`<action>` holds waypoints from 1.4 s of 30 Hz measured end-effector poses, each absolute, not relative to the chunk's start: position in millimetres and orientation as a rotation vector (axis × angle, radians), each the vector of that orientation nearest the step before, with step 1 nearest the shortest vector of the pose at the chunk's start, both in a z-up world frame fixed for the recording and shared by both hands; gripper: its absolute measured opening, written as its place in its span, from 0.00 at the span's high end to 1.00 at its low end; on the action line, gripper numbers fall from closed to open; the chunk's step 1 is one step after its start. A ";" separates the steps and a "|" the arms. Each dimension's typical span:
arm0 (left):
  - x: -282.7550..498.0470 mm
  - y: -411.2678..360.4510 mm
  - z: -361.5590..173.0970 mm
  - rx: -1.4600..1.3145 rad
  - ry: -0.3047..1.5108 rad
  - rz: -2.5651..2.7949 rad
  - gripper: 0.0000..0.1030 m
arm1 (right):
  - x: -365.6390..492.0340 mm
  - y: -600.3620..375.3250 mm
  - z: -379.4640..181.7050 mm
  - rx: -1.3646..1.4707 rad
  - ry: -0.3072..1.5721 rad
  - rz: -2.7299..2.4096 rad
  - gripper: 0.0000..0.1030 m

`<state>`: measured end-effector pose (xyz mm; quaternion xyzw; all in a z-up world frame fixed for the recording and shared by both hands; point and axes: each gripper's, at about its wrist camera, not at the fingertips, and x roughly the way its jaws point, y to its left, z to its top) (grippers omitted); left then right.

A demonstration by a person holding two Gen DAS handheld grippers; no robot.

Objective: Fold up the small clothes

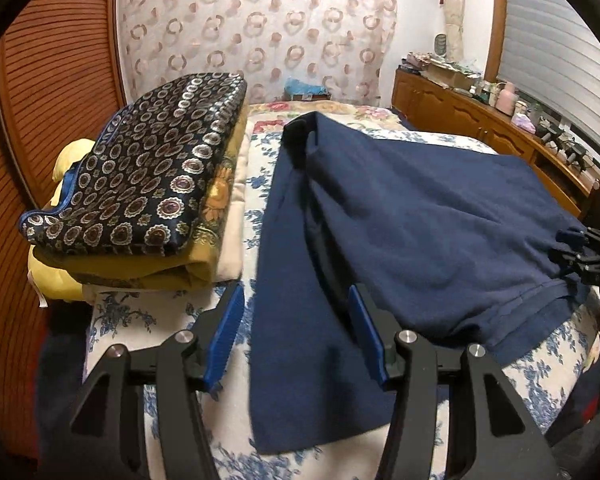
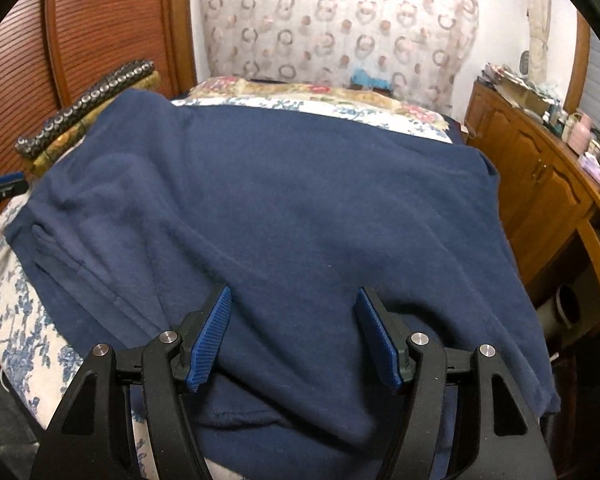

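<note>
A navy blue fleece garment [image 1: 420,216] lies spread on a bed with a blue-and-white floral cover [image 1: 260,184]; a long part of it hangs toward me over the bed's near edge. My left gripper [image 1: 296,300] is open, its blue pads on either side of that hanging part, not touching it. In the right wrist view the garment [image 2: 284,200] fills the middle. My right gripper [image 2: 294,300] is open just above the garment's near edge. The right gripper also shows at the far right of the left wrist view [image 1: 588,252], at the garment's corner.
A pile of folded bedding [image 1: 140,192] with a dark ring-patterned cover lies on the bed's left side by a wooden wall. A wooden cabinet [image 2: 540,184] with clutter on top runs along the right. A patterned curtain [image 1: 260,28] hangs behind the bed.
</note>
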<state>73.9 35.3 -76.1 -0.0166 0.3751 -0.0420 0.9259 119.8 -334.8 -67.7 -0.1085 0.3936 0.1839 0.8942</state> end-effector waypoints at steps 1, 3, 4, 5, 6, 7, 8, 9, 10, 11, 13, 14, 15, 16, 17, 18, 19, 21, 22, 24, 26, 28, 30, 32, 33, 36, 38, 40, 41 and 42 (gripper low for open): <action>77.2 36.9 -77.0 -0.037 0.774 -0.083 0.48 | 120.2 -333.7 -69.8 -0.233 0.825 0.378 0.36; 85.3 38.1 -78.9 -0.035 0.784 -0.082 0.48 | 119.5 -333.9 -69.7 -0.234 0.824 0.379 0.35; 89.7 37.4 -80.1 -0.030 0.791 -0.091 0.48 | 119.9 -334.6 -70.2 -0.232 0.827 0.378 0.35; 93.7 36.4 -81.2 -0.028 0.799 -0.102 0.48 | 120.5 -336.0 -70.5 -0.225 0.831 0.379 0.33; 98.1 33.5 -83.0 -0.029 0.811 -0.121 0.48 | 123.0 -335.3 -70.6 -0.219 0.836 0.381 0.32; 100.9 31.6 -83.9 -0.031 0.818 -0.133 0.48 | 126.6 -334.8 -70.8 -0.208 0.843 0.387 0.31; 103.8 27.5 -85.0 -0.031 0.825 -0.145 0.48 | 127.3 -337.5 -70.8 -0.204 0.845 0.391 0.30; 107.0 22.8 -86.0 -0.023 0.831 -0.155 0.48 | 127.6 -338.6 -70.9 -0.200 0.846 0.392 0.29; 110.6 18.9 -87.5 -0.015 0.839 -0.165 0.48 | 127.2 -338.8 -71.0 -0.202 0.844 0.390 0.29; 115.3 14.9 -90.3 -0.015 0.856 -0.175 0.48 | 126.5 -338.5 -71.1 -0.206 0.842 0.387 0.29; 120.5 9.1 -92.4 -0.019 0.875 -0.189 0.48 | 126.9 -340.2 -71.1 -0.213 0.838 0.382 0.28; 122.6 5.9 -93.6 -0.016 0.881 -0.195 0.48 | 127.2 -341.8 -71.3 -0.212 0.838 0.382 0.28; 125.3 3.3 -94.8 -0.011 0.890 -0.198 0.48 | 127.7 -341.3 -71.3 -0.209 0.839 0.384 0.28; 127.3 2.2 -95.7 -0.011 0.897 -0.196 0.48 | 127.6 -339.6 -71.1 -0.206 0.840 0.385 0.28; 128.1 2.1 -95.4 -0.011 0.891 -0.196 0.48 | 128.2 -341.0 -71.2 -0.204 0.841 0.387 0.28; 128.4 2.3 -95.2 -0.018 0.891 -0.201 0.49 | 128.0 -341.0 -70.9 -0.204 0.842 0.387 0.28; 128.3 3.3 -94.6 -0.028 0.887 -0.207 0.51 | 128.2 -341.5 -70.8 -0.204 0.842 0.387 0.28; 127.0 3.7 -93.7 -0.042 0.879 -0.229 0.77 | 128.3 -342.0 -70.8 -0.205 0.841 0.387 0.27; 126.2 4.3 -93.6 -0.045 0.879 -0.232 0.82 | 128.5 -342.2 -70.7 -0.204 0.841 0.387 0.27; 120.7 5.7 -89.9 -0.056 0.863 -0.248 0.95 | 128.5 -341.9 -70.7 -0.204 0.841 0.387 0.27; 106.8 9.6 -79.7 -0.043 0.816 -0.215 0.96 | 128.6 -342.1 -70.7 -0.204 0.841 0.387 0.27; 96.2 14.9 -70.5 -0.056 0.779 -0.200 0.96 | 128.2 -341.1 -70.9 -0.204 0.842 0.387 0.27; 81.3 22.7 -60.4 -0.073 0.740 -0.172 0.96 | 128.2 -341.3 -70.9 -0.204 0.842 0.387 0.27; 67.9 28.0 -56.3 -0.061 0.723 -0.135 0.96 | 128.4 -341.6 -70.9 -0.204 0.841 0.387 0.27; 64.7 30.3 -57.4 -0.062 0.728 -0.125 0.96 | 128.5 -342.0 -70.9 -0.204 0.841 0.387 0.27; 63.4 31.4 -68.0 -0.054 0.775 -0.120 0.92 | 128.3 -341.6 -71.1 -0.205 0.841 0.387 0.27; 64.9 30.3 -76.5 -0.033 0.804 -0.109 0.89 | 128.4 -341.8 -71.1 -0.203 0.842 0.388 0.27; 65.4 31.4 -82.6 -0.034 0.822 -0.098 0.79 | 128.2 -341.3 -71.1 -0.204 0.841 0.386 0.27; 65.1 33.5 -84.9 -0.041 0.831 -0.095 0.71 | 128.3 -341.7 -71.1 -0.204 0.841 0.386 0.27; 63.0 34.9 -86.7 -0.045 0.836 -0.094 0.65 | 128.3 -341.6 -71.1 -0.204 0.841 0.387 0.27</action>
